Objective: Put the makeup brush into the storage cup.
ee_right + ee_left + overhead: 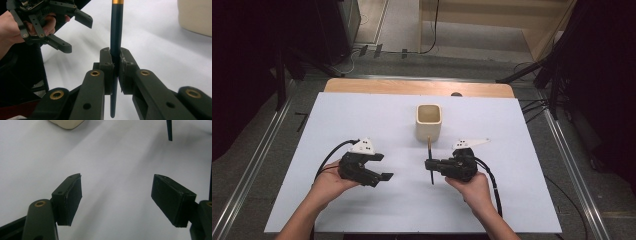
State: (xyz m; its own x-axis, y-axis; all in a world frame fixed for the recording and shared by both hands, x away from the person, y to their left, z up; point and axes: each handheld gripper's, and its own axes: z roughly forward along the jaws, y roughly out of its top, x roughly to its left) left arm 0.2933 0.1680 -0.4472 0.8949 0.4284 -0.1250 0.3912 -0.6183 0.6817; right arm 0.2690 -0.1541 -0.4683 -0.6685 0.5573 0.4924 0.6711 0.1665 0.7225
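A thin dark stick with a gold band near one end is clamped between the pads of my right gripper; in the high view that stick runs toward the cream square cup. My right gripper sits just in front of the cup, pointing left. My left gripper rests to the left on the white table, its jaws wide apart with nothing between them. In the left gripper view its pads frame bare table, and the stick's dark tip hangs at the top right.
The white sheet covers a wooden table whose far edge shows. A corner of the cup lies at the top of the left gripper view. Metal rails and cables run along both sides on the floor.
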